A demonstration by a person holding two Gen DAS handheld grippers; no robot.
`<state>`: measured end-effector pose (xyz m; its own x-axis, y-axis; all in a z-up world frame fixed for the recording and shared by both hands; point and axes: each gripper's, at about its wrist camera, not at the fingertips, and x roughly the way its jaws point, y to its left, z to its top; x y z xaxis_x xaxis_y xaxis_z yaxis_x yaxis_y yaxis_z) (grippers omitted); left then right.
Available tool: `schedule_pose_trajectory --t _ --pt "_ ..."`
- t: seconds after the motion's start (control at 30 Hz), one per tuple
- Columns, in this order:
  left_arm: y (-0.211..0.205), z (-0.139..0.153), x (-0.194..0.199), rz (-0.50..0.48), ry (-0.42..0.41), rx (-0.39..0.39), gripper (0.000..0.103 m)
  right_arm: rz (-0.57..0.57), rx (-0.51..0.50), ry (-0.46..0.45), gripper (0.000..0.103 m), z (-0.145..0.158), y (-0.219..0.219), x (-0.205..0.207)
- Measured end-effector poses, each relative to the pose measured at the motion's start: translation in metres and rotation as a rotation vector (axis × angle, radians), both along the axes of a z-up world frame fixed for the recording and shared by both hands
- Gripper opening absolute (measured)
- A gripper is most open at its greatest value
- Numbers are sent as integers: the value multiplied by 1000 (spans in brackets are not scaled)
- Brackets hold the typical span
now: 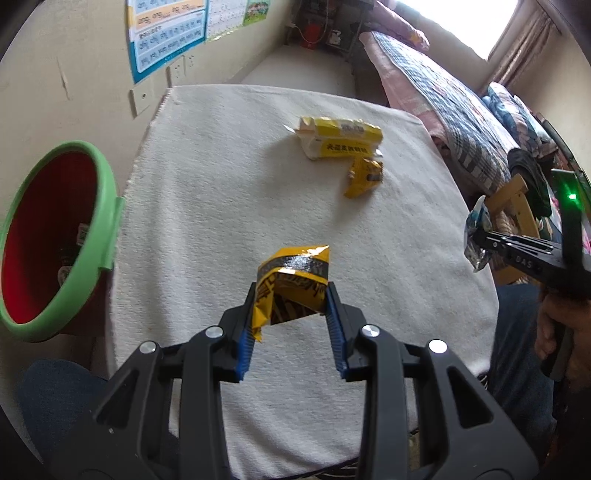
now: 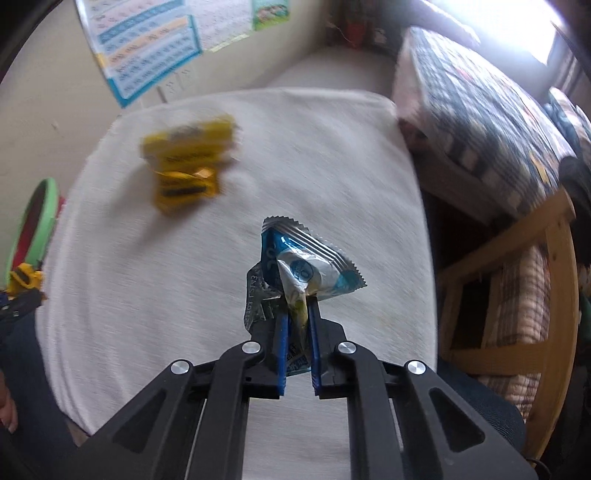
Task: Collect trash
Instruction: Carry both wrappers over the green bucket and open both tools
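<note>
Right tongs (image 2: 298, 295) side: "DAS"; yellow pack (image 1: 341, 138) print illegible.

A white towel-like cloth (image 1: 229, 229) is covering the surface. Beige walls (image 1: 55, 66) are meeting in a far corner, and a blue-bordered chart (image 1: 166, 33) is hanging on the left one beside paler posters (image 1: 225, 14). White switch plates (image 1: 142, 98) are sitting on the wall under the chart. A bed (image 1: 443, 96) with a plaid quilt is running along the right side, its wooden frame (image 2: 517, 295) showing below. Bright daylight is pouring through a window (image 1: 458, 18) at the top right, a curtain (image 1: 524, 48) hanging beside it. Dark clutter is crowding the far corner.
</note>
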<state>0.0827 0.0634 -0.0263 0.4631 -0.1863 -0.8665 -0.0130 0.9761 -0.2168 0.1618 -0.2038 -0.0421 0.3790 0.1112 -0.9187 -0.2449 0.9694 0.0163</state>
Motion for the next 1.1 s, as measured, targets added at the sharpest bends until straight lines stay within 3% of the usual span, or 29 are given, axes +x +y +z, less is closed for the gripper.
schedule_pose_trajectory --t 0.17,0.6,0.87,1.1 --pt "30 12 -1 67 -32 8 33 95 43 -50 9 27 52 1" --pt "162 47 -21 323 -113 44 32 384 157 -130 9 72 221 -4" --pt "237 53 -46 451 -136 0 32 577 227 -127 9 75 326 -16" --pt "271 44 -63 510 -143 -72 33 676 218 -80 9 53 399 -22"
